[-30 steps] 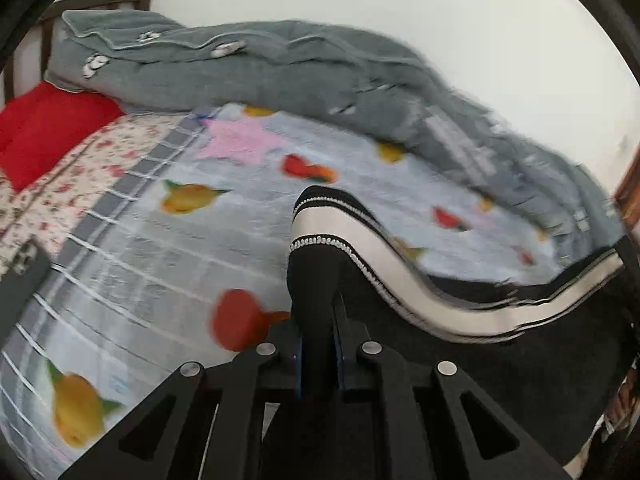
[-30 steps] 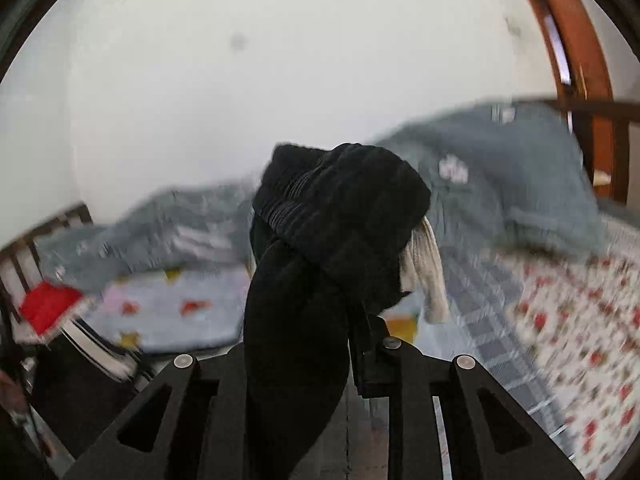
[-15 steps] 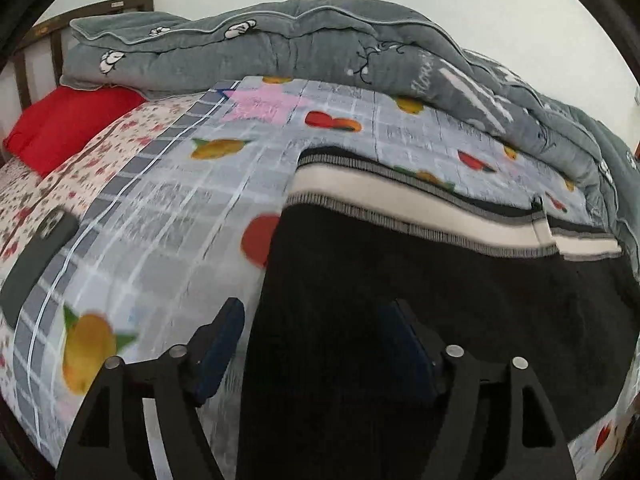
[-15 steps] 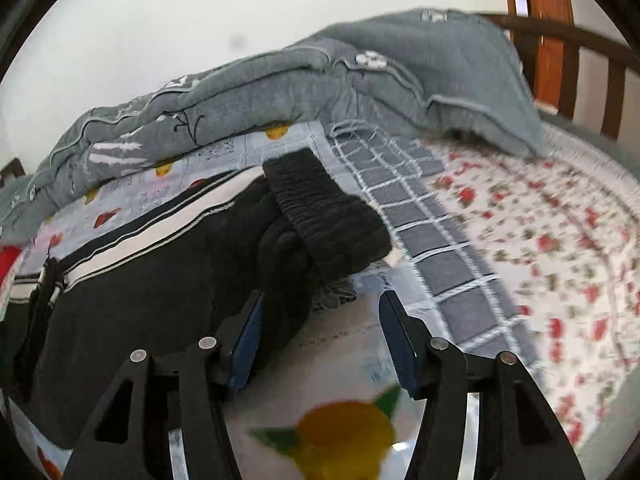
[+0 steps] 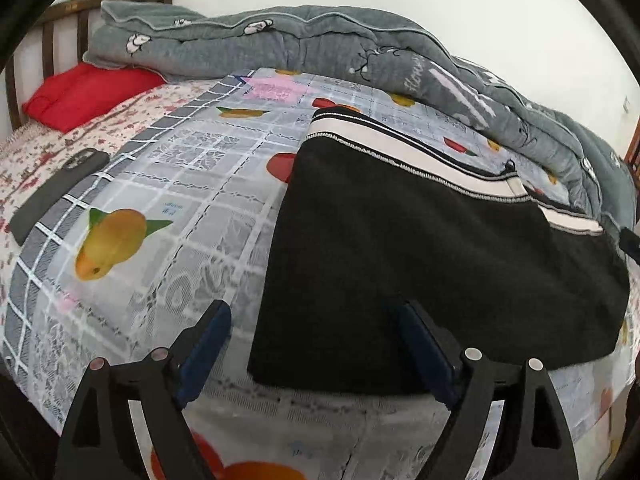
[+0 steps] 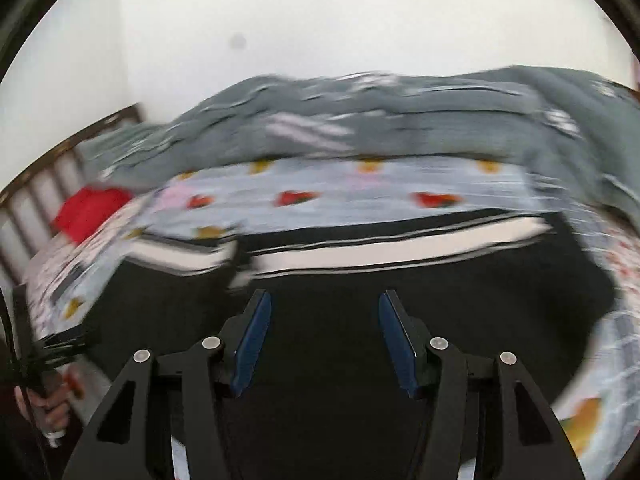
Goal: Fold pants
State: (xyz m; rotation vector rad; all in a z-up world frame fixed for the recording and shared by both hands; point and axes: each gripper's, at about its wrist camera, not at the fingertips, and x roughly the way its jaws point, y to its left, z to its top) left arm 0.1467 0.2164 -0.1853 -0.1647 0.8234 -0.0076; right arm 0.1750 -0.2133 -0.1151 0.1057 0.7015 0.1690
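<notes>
Your left tongs hung over the near edge of the bed, their jaws spreading wider, with the near left corner of the black pants lying between the blue pads but untouched by them. The pants lay flat on the fruit-print sheet, their black-and-white striped side band along the far edge, next to the heaped grey duvet. A red pillow sat at the headboard, and a dark phone rested on the floral sheet to the left, well apart from the pants.

Your right tongs stood released above the pants, nothing pinched between the pads. That view was badly smeared; you could still make out the striped band, the duvet and the red pillow. At the lower left edge, a hand gripped a dark handle.
</notes>
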